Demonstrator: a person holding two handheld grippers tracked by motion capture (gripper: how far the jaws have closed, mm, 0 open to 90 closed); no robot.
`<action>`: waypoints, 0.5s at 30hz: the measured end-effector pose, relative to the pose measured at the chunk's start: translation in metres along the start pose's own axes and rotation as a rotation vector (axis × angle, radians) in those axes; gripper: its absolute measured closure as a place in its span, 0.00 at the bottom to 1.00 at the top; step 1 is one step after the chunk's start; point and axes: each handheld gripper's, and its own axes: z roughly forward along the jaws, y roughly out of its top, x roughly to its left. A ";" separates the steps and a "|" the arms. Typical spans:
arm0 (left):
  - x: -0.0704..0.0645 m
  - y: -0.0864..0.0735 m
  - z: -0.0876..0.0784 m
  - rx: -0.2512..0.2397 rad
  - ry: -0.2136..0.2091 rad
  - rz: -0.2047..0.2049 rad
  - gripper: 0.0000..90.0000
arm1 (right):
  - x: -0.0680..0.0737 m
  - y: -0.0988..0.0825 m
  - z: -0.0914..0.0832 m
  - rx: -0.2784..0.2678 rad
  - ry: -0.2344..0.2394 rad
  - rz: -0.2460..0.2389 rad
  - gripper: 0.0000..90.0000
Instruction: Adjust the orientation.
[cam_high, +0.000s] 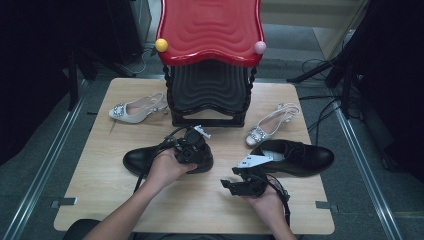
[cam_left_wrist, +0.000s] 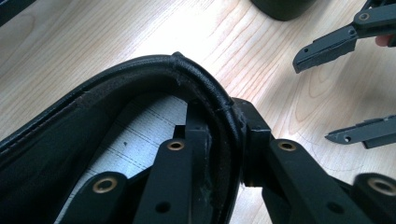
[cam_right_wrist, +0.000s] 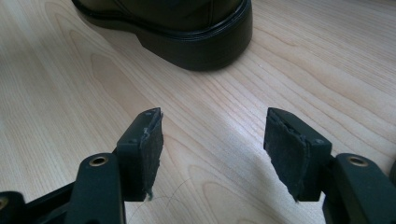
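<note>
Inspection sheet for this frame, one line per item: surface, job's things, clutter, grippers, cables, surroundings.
Surface: light wooden table, wood grain, no spills seen.
Job's things: left black shoe lying near table centre; right black shoe apart from it at the right.
Clutter: two pale embellished heels, left heel and right heel; red and black stool stack at the back.
Grippers: left gripper straddles the left black shoe's heel rim, one jaw inside, one outside; right gripper open over bare wood, holding nothing.
Cables: a black gripper cable trails from each gripper; floor cables at right.
Surroundings: grey floor, dark stands either side.
</note>
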 end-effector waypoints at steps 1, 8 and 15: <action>0.001 0.000 -0.002 -0.016 -0.006 -0.003 0.83 | 0.000 0.000 0.000 0.000 0.000 -0.001 0.42; 0.000 -0.003 -0.024 -0.069 0.001 0.006 0.68 | 0.001 0.002 -0.002 -0.017 -0.001 -0.003 0.42; -0.006 -0.011 -0.053 -0.151 -0.008 0.013 0.50 | 0.004 0.008 -0.003 -0.041 0.006 -0.017 0.42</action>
